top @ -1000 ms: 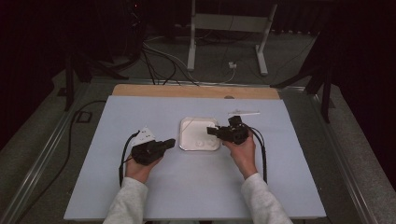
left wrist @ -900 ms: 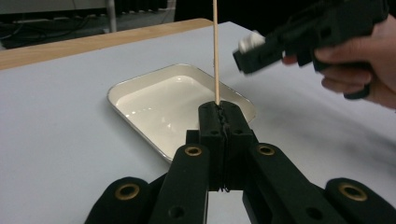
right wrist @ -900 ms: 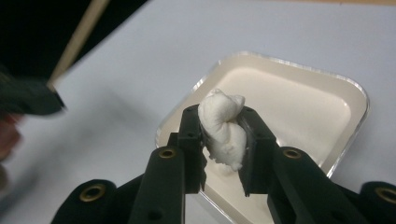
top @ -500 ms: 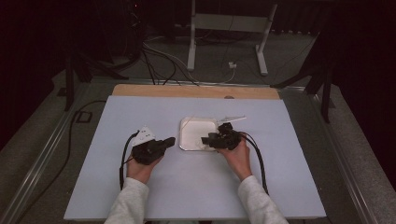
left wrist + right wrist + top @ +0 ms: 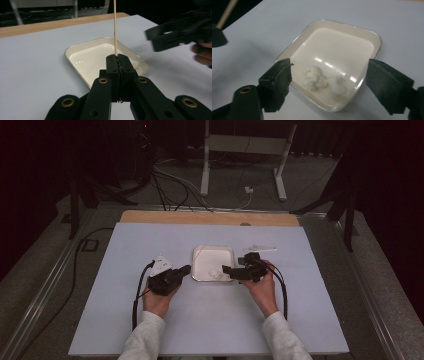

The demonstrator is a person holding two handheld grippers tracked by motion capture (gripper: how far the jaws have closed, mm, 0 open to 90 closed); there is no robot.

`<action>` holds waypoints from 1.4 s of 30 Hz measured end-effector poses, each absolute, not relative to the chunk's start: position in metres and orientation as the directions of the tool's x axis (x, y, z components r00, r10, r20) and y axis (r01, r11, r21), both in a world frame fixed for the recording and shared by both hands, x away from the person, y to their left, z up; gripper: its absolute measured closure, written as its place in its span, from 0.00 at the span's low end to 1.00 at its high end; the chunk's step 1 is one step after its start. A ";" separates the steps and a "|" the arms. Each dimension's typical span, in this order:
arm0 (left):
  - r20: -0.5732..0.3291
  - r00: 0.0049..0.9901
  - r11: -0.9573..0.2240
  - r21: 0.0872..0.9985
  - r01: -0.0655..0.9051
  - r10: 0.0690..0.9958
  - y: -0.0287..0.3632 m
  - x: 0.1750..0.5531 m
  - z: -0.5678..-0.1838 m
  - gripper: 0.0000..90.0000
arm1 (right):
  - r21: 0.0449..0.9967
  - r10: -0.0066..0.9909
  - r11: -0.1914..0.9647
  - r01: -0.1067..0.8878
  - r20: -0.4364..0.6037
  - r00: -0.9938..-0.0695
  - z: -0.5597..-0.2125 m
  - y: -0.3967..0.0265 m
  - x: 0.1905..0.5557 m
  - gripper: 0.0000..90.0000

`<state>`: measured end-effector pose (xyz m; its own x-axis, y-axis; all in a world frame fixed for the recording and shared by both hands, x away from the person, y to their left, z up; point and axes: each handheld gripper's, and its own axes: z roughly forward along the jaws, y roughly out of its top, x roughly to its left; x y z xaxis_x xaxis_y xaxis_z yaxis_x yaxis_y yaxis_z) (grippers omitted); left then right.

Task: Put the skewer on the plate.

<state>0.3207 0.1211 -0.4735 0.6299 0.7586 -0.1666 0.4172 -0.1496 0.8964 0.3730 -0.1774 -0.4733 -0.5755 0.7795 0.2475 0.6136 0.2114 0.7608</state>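
White lumps (image 5: 322,79) in tray (image 5: 372,40) | between open right gripper (image 5: 332,82) jaws

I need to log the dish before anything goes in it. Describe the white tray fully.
The tray is a shallow, glossy, cream-white rectangle with rounded corners and a thin raised rim. It looks like enamel or glazed metal. It lies flat on the pale blue table cover, midway between the two grippers. Two small white lumps sit in its near corner. The open right gripper brackets that corner without touching it.
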 end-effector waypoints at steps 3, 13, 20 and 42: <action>-0.176 0.606 -0.134 0.892 0.431 0.776 0.116 0.326 -0.476 1.00 | 0.773 0.789 0.219 0.595 0.219 -0.574 -0.469 -0.179 0.368 0.18; -0.213 0.523 -0.092 0.863 0.498 0.825 0.096 0.345 -0.486 1.00 | 0.794 0.786 0.196 0.576 0.224 -0.576 -0.458 -0.195 0.352 0.18; -0.231 0.474 -0.082 0.830 0.551 0.850 0.085 0.357 -0.498 1.00 | 0.795 0.799 0.189 0.577 0.217 -0.561 -0.457 -0.207 0.344 0.18; -0.231 0.372 -0.088 0.736 0.671 0.899 0.065 0.366 -0.524 0.90 | 0.811 0.804 0.174 0.559 0.211 -0.556 -0.452 -0.225 0.326 0.21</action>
<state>0.3664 0.0652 -0.5242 0.3719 0.8990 -0.2312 0.6713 -0.0884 0.7359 0.3264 -0.2247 -0.4518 -0.5563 0.8038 0.2107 0.5589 0.1743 0.8107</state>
